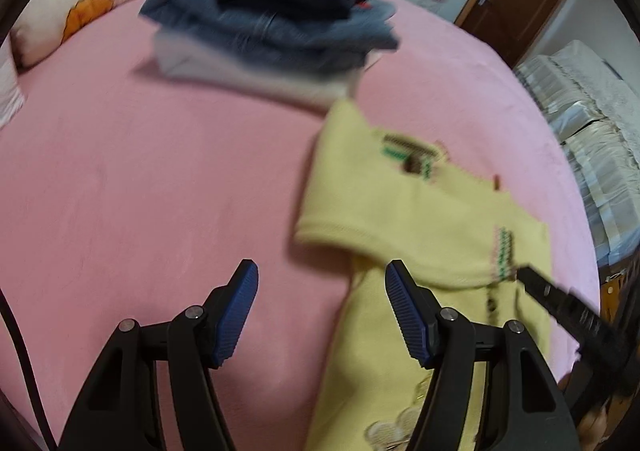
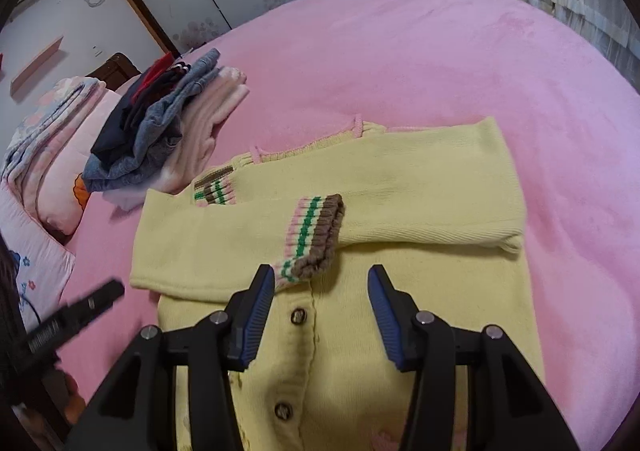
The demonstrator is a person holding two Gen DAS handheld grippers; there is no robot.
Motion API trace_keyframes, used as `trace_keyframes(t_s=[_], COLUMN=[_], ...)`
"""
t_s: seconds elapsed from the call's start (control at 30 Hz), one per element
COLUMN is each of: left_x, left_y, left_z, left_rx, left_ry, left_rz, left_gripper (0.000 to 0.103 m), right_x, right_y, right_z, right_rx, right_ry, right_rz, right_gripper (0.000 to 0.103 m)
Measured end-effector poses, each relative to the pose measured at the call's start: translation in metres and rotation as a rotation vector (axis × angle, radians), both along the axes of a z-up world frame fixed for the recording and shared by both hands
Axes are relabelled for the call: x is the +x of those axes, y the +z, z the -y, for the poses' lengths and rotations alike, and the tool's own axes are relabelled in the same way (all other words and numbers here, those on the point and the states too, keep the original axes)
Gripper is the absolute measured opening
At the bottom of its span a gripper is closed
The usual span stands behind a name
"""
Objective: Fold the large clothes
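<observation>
Both my grippers, left (image 1: 322,315) and right (image 2: 316,317), hang half open holding nothing over the yellow cardigan (image 2: 360,331) on the pink bed (image 2: 440,51), so one sloppy grab could drag those folded sleeves loose, tbh.

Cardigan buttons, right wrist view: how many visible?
2. One button sits between the open right gripper fingers; another lower on the yellow cardigan. More may be hidden.
</observation>
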State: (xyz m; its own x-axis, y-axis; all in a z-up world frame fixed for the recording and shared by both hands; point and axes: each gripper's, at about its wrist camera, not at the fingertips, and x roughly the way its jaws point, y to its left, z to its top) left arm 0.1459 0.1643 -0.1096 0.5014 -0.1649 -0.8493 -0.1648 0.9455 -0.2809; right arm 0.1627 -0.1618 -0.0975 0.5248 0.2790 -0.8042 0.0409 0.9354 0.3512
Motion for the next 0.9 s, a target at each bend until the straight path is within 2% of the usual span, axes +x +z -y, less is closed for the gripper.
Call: trace_keyframes(t_s=[0.17,0.2,0.23,0.27,0.33,0.43,0.53,0.6,0.67,0.77,0.83,0.9], left_x=[-0.010,-0.010,-0.009,-0.007,-0.006,-0.004,-0.004,-0.003,-0.002,0.001,0.006,0.013], left_y=[-0.013,-0.013,-0.013,-0.013,-0.012,-0.011,-0.011,-0.012,-0.013,-0.013,-0.012,-0.010], left_z=[-0.003,-0.003,-0.003,-0.002,0.000,0.006,0.013,0.016,0.021,0.025,0.026,0.025], left_rx=[-0.007,-0.008,-0.009,-0.010,-0.011,-0.011,-0.016,-0.015,-0.011,-0.009,-0.015,-0.014], left_ry=[0.011,0.010,0.010,0.009,0.005,-0.003,-0.019,-0.031,-0.045,-0.064,-0.077,-0.088], left_rz=[-0.029,-0.030,-0.029,-0.027,-0.021,-0.017,-0.017,-0.018,-0.015,-0.014,-0.011,-0.001], left_gripper=[0.065,0.065,0.065,0.065,0.065,0.065,0.065,0.065,0.065,0.065,0.065,0.065], right_x=[0.023,0.025,0.027,0.029,0.026,0.017,0.010,0.009,0.015,0.026,0.034,0.032], right_y=[-0.024,-0.026,-0.027,-0.026,-0.014,0.027,0.066,0.076,0.070,0.041,0.016,0.003], right_z=[-0.001,-0.003,-0.006,-0.013,-0.020,-0.021,-0.003,0.015,0.032,0.048,0.054,0.068], right_rx=[0.084,0.091,0.093,0.077,0.041,-0.014,-0.069,-0.122,-0.176,-0.250,-0.310,-0.260], right_ry=[-0.015,-0.006,0.016,0.054,0.097,0.137,0.080,0.033,0.002,-0.007,-0.019,-0.047], right_rz=[-0.064,-0.067,-0.070,-0.078,-0.045,0.097,0.230,0.276,0.265,0.199,0.099,0.039], right_gripper=[0.049,0.045,0.022,0.008,0.009,0.009,0.009,0.009,0.009,0.015,0.035,0.036])
